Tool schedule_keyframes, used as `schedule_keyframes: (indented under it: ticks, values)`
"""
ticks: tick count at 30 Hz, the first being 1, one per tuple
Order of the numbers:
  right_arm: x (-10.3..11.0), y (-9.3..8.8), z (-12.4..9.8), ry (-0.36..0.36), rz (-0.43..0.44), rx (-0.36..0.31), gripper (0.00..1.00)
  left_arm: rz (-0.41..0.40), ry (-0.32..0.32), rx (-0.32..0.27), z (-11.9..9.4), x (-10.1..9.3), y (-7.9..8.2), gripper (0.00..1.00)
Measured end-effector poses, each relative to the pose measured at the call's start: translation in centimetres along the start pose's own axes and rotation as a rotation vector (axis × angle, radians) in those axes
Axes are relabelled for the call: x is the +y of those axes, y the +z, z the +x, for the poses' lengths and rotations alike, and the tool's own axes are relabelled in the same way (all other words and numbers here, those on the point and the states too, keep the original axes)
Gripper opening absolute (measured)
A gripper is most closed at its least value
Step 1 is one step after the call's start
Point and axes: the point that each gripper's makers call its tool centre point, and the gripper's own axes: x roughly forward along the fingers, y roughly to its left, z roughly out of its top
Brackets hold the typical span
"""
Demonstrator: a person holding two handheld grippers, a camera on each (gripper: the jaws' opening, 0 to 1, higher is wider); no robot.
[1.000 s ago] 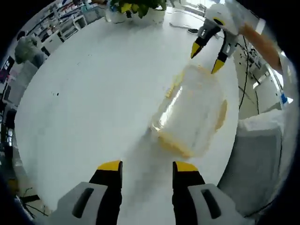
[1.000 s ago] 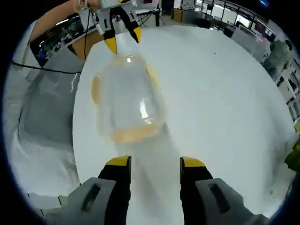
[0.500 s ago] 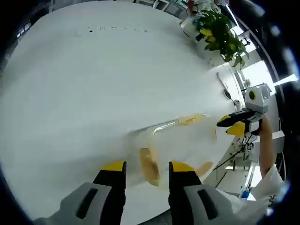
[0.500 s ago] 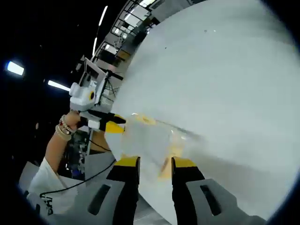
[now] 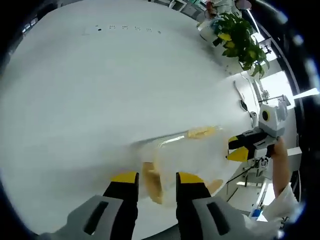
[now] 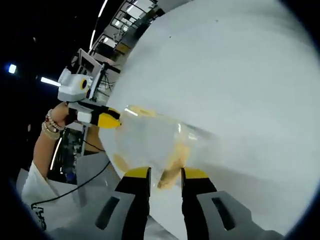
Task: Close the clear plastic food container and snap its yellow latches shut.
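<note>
Container [image 5: 187, 155] lies near the white table's [image 5: 100, 85] edge in the left gripper view, clear-walled, blurred, yellow latches at its ends. The left gripper [image 5: 156, 181] straddles one latch [image 5: 151, 181], jaws narrowly parted, seemingly not clamped; the right gripper [image 5: 237, 148] meets the far end. In the right gripper view, its jaws bracket another latch [image 6: 172, 167] likewise. Latching appears underway; next, press each latch home.

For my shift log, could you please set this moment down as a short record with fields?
surface: round white table
container: clear plastic food container with yellow latches, on the table
left gripper: jaws either side of a latch; grip unclear
right gripper: jaws at the opposite latch; grip unclear
background: potted green plant
</note>
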Motion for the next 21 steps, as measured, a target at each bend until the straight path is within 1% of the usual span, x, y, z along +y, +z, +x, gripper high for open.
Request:
schedule_keyframes:
  ticks: [4, 7, 11, 13, 15, 16, 18, 21]
  values:
    - [-0.1, 0.0, 0.0, 0.001, 0.008, -0.006, 0.20, 0.022, 0.038, 0.007, -0.4, 0.6, 0.0, 0.23]
    - [-0.1, 0.1, 0.0, 0.000, 0.004, -0.006, 0.20, 0.026, 0.066, 0.028, -0.7, 1.1, -0.1, 0.23]
    - [0.0, 0.1, 0.0, 0.000, -0.002, -0.005, 0.20, 0.007, 0.057, 0.040, -0.4, 0.6, -0.1, 0.22]
    - [0.0, 0.1, 0.1, 0.002, -0.004, -0.005, 0.20, -0.018, 0.040, 0.052, 0.0, -0.2, -0.5, 0.22]
    - [0.0, 0.1, 0.1, 0.004, -0.002, -0.005, 0.20, 0.011, 0.033, 0.056, 0.2, -0.7, -0.7, 0.23]
    - [0.0, 0.1, 0.1, 0.004, -0.001, -0.005, 0.20, 0.009, 0.042, 0.061, 0.2, -0.7, -0.6, 0.23]
    - [0.0, 0.1, 0.1, 0.004, -0.003, -0.007, 0.20, 0.030, 0.057, 0.059, 0.1, -0.7, -0.7, 0.25]
    - [0.0, 0.1, 0.1, 0.004, -0.005, -0.006, 0.20, 0.022, 0.070, 0.066, -0.1, -0.1, -0.6, 0.27]
